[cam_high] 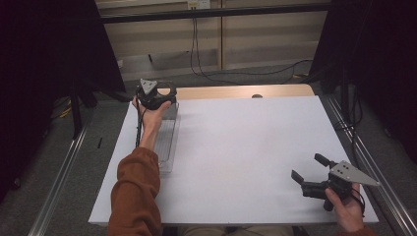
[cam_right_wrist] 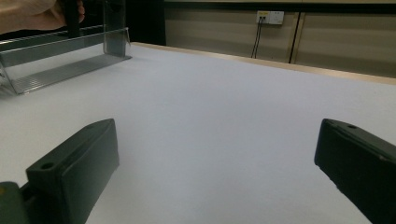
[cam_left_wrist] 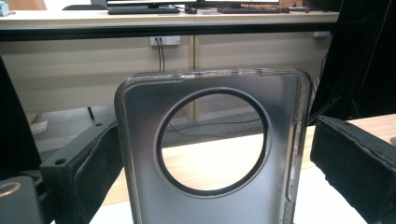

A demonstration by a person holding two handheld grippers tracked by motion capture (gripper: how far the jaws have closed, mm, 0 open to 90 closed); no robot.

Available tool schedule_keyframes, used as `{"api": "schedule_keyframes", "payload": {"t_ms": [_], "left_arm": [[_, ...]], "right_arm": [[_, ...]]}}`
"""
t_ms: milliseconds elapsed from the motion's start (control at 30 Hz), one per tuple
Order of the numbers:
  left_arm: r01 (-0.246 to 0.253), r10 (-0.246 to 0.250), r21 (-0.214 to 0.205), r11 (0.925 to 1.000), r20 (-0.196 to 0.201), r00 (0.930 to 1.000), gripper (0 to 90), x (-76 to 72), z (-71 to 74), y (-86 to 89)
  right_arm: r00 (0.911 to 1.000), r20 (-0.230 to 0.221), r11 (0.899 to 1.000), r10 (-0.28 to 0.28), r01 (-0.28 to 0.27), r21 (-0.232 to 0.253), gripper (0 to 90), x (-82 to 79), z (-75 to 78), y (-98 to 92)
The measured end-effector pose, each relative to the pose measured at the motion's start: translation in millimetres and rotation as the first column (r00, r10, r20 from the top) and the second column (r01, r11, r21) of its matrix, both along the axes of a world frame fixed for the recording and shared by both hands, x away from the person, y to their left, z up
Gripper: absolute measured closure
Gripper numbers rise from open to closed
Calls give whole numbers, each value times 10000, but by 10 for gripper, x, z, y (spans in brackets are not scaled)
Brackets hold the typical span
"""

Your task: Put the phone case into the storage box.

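Note:
A clear plastic tray lies along the table's left side. Its far end is an upright panel with a large round hole. My left gripper is held at that far end, open. In the left gripper view the panel stands between the two jaws, its edges close to both pads; I cannot tell if they touch. My right gripper hovers open near the table's front right corner with nothing between its jaws. The tray appears far off at the top left of the right gripper view.
The white table top has a wooden strip along its far edge. Metal rails run beside the table on both sides. Cables lie on the floor beyond, below a wall socket.

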State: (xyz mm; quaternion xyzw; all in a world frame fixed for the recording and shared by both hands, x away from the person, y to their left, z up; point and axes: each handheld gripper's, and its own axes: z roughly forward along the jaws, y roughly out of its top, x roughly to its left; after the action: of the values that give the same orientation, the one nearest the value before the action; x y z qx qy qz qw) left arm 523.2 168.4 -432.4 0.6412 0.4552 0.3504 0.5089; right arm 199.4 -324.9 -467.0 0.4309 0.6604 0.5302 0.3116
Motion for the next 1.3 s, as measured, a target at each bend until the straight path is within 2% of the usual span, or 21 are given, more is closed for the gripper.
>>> {"api": "schedule_keyframes", "payload": {"t_ms": [100,200,300,333,400,533,700,767,867,1033,1133,1233,1300], "left_arm": [[-163,162,-122,9998,-61,9998,40,-2,6,38],[-49,48,-172,9998,-114,9999,38,-7,8,76],[-84,83,-45,10000,-261,9996,39,-34,17,111],[-10,4,-318,9995,-187,9998,38,-32,12,109],[-123,114,-294,9995,-304,9995,31,-53,27,129],[8,-20,-524,9986,-213,9998,31,-99,41,166],[44,-60,-570,9984,-276,9996,31,-153,49,207],[354,-370,-799,9962,-189,9991,28,-177,51,231],[382,-383,-959,9947,7,9993,15,-215,79,245],[689,-682,-888,9937,109,9976,14,-280,110,251],[741,-727,-1073,9915,168,9972,14,-313,120,259],[667,-662,-946,9933,78,9978,14,-354,138,270],[843,-825,-923,9922,234,9963,14,-375,145,280]], "right_arm": [[10000,-67,10000,-11,12,46,0,-3,1,8],[10000,-77,10000,-29,29,53,0,0,-2,9],[10000,-67,10000,-21,22,29,0,0,-1,10],[10000,-53,10000,-17,17,26,0,1,-1,9],[10000,-77,10000,-12,12,17,0,1,0,9],[10000,-73,10000,22,-22,-5,0,-2,4,13],[10000,-63,10000,18,-18,-22,0,0,4,13],[10000,-53,10000,-2,2,-38,0,3,1,14],[10000,-54,10000,-6,6,-46,0,5,0,17],[10000,-41,10000,-12,12,-41,0,6,1,20],[10000,-25,10000,-12,12,-40,0,7,1,19],[10000,-54,10000,-3,3,-27,0,6,1,22],[10000,-30,10000,-31,30,-41,0,8,0,20]]}}
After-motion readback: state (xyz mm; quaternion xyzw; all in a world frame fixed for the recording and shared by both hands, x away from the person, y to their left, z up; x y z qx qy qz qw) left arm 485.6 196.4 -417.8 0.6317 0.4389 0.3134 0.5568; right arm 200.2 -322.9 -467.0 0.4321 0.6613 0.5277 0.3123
